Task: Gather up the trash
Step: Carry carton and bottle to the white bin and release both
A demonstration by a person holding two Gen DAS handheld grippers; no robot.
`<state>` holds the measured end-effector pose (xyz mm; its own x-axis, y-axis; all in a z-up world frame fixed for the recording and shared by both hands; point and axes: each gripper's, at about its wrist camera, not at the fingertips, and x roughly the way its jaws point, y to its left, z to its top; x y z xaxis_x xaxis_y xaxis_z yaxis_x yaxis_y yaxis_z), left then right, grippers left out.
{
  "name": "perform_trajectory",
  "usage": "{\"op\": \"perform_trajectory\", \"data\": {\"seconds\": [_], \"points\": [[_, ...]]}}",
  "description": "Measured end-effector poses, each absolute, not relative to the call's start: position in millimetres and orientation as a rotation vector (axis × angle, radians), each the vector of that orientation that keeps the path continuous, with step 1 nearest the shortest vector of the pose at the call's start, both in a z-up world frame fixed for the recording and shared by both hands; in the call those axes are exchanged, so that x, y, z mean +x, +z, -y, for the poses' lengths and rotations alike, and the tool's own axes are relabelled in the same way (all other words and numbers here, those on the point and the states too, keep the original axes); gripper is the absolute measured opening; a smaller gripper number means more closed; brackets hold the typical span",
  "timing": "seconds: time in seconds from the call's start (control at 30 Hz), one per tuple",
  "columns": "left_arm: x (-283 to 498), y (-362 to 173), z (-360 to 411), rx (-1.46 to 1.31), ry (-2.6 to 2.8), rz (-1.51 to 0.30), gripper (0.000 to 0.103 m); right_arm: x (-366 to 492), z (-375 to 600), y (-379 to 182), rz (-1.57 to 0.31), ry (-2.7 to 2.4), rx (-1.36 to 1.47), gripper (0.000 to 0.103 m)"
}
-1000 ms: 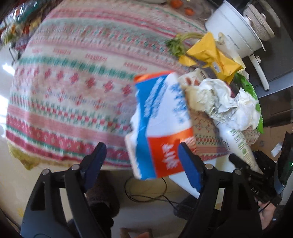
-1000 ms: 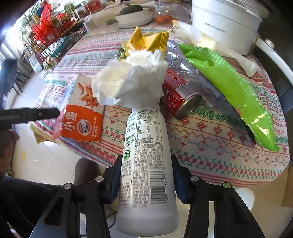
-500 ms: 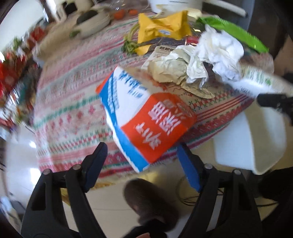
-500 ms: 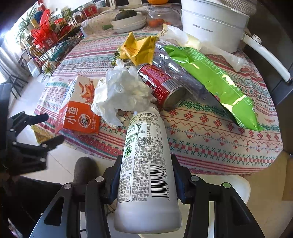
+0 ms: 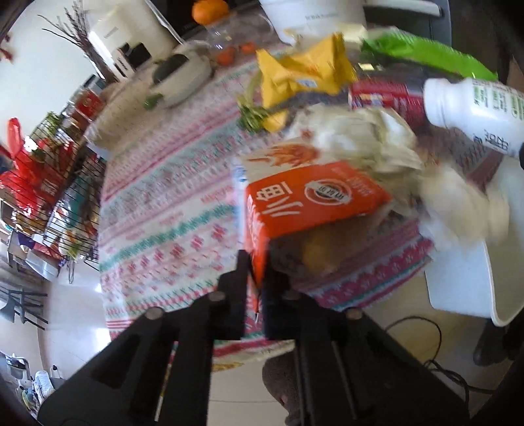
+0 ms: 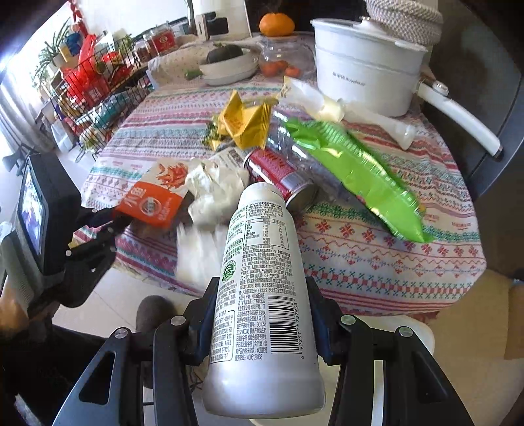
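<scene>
My left gripper [image 5: 255, 278] is shut on the edge of an orange snack box [image 5: 311, 200] at the table's near edge; the box [image 6: 150, 203] and the gripper [image 6: 111, 222] also show in the right wrist view. My right gripper [image 6: 262, 301] is shut on a white plastic bottle [image 6: 258, 295], held off the table's front edge; the bottle [image 5: 475, 108] shows at right in the left wrist view. A blurred white tissue [image 6: 199, 252] is in mid-air below the table edge. Crumpled paper [image 6: 216, 183], a red can [image 6: 281, 173], a yellow wrapper [image 6: 245, 121] and a green bag [image 6: 357, 173] lie on the tablecloth.
A white bin [image 5: 475, 278] stands on the floor by the table. A white pot [image 6: 366, 68] with a long handle, a glass jar [image 6: 281, 59], a bowl [image 6: 229, 65] and an orange [image 6: 276, 24] stand at the back. A wire rack [image 6: 95, 95] is at left.
My left gripper closed on the snack box's edge. The white tissue came off the bottle top and is falling. The right gripper pulled back a little with the bottle.
</scene>
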<state>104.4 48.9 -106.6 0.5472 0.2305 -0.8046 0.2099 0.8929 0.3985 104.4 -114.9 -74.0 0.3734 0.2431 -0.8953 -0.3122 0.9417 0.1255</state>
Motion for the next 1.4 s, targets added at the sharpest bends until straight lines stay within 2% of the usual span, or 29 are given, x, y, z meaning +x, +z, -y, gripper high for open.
{"op": "perform_trajectory", "data": {"seconds": [0.37,0.73,1.07,1.4], "points": [[92.3,-60.5,-39.8,0.430,-0.019,-0.832,0.002,98.3,127.6,-52.1,-1.067,0.323,-0.038,0.049],[53.5,-38.2,-1.4,0.390,-0.235,-0.785,0.002,64.3,168.0,-24.4,-1.009,0.299,-0.015,0.049],[24.0,-54.2,60.6,0.470,-0.472,-0.880,0.002,22.8,246.7,-44.5,-1.077,0.168,0.036,0.049],[18.8,-113.8,125.1,0.592,-0.584,-1.095,0.002,5.8,294.4,-117.4,-1.310,0.115,0.134,0.050]]}}
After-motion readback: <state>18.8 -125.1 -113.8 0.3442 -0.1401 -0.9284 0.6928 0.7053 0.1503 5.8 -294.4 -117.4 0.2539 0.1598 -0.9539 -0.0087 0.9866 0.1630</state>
